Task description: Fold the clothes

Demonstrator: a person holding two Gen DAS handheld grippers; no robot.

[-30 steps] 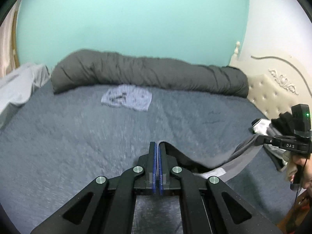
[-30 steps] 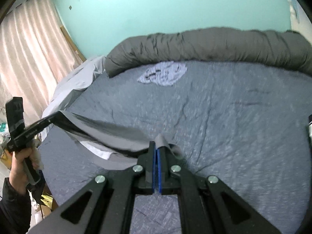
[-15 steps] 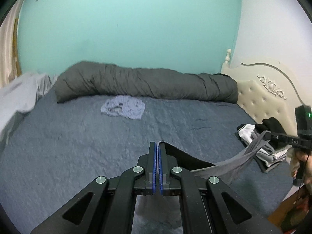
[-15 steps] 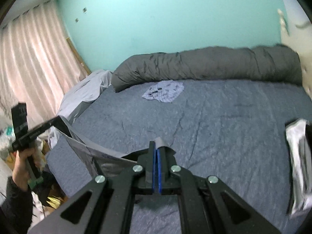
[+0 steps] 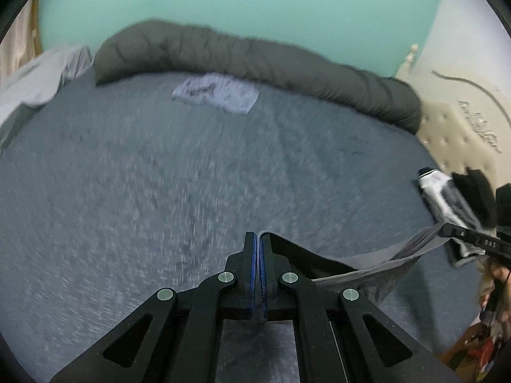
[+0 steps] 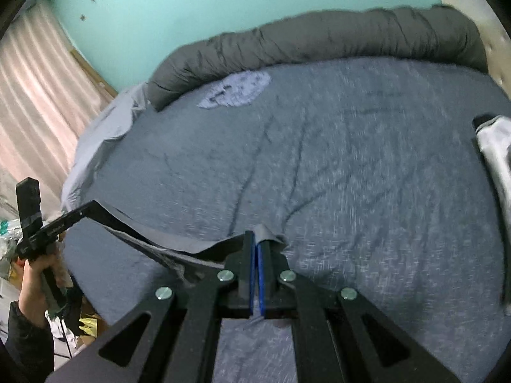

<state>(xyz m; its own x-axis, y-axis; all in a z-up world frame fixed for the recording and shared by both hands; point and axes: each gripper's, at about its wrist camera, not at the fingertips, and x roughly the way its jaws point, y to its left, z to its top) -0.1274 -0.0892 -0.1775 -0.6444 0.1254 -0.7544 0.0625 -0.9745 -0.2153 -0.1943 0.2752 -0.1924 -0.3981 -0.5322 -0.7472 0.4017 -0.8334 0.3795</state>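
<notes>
The person is holding a grey garment stretched between both tools over the near edge of the bed, and both views are smearing, so the tools are plainly in motion. The left gripper is pinching one end of the cloth with its jaws pressed together on it; the right gripper is doing the same, a tuft of grey fabric poking out past its tips. From the left tool, the cloth is sagging away toward three o'clock; from the right tool, it is trailing toward nine o'clock. My guess is that the garment is being spread or laid down for a fold, though which fold I cannot tell. To do it well, both ends should be kept level and the span taut enough to take out that sag, so the cloth lands flat. A pile of clothes is lying at three o'clock, a pale patterned piece at twelve beside the rolled duvet.
</notes>
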